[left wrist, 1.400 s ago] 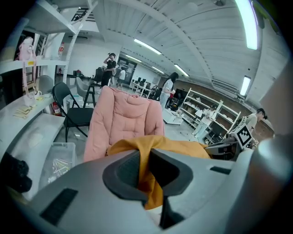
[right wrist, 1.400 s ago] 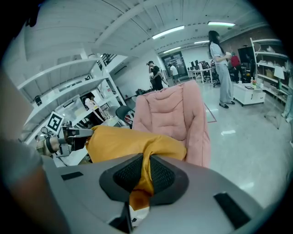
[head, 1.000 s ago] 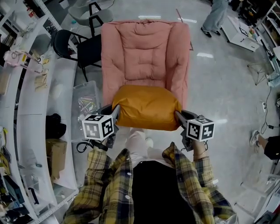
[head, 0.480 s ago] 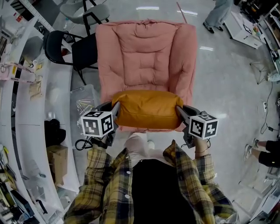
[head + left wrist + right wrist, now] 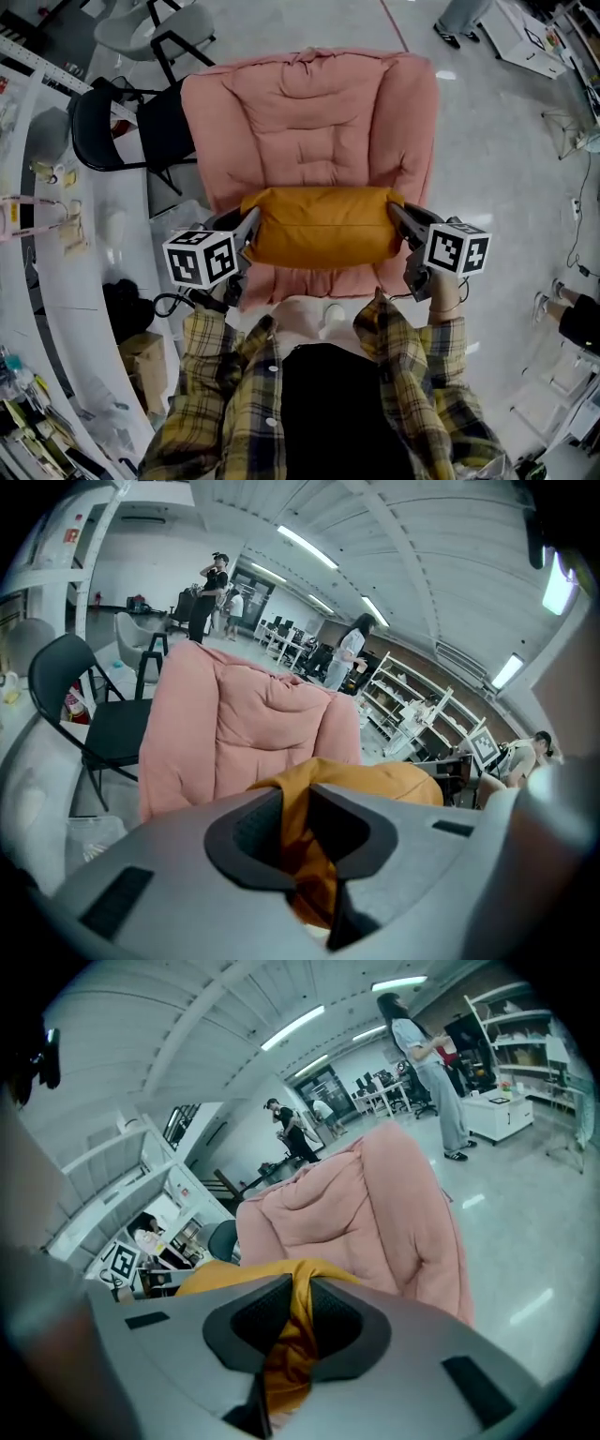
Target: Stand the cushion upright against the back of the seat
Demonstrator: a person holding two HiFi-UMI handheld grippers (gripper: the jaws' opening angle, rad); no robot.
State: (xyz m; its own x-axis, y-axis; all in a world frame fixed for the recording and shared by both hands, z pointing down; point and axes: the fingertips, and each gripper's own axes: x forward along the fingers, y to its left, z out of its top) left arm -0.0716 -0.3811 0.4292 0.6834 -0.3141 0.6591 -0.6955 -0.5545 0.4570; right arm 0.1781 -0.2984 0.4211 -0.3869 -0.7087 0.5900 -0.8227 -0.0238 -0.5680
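An orange cushion (image 5: 319, 225) hangs lengthwise over the seat of a pink padded armchair (image 5: 309, 112), held by its two ends. My left gripper (image 5: 251, 221) grips the cushion's left end. Its jaws are opening, with a fold of orange fabric (image 5: 298, 827) still pinched between them. My right gripper (image 5: 394, 214) is shut on the cushion's right end, where the fabric (image 5: 291, 1335) is squeezed tight between the pads. In both gripper views the armchair's backrest (image 5: 244, 714) (image 5: 375, 1204) rises just behind the cushion.
A black folding chair (image 5: 127, 122) stands left of the armchair, with a grey chair (image 5: 141, 28) behind it. A white curved counter (image 5: 47, 281) runs down the left, above a cardboard box (image 5: 141, 361) on the floor. People stand far off (image 5: 422, 1063).
Both grippers have carried the cushion forward from the seat's front edge to over the seat, nearer the backrest. The grip on both ends looks the same.
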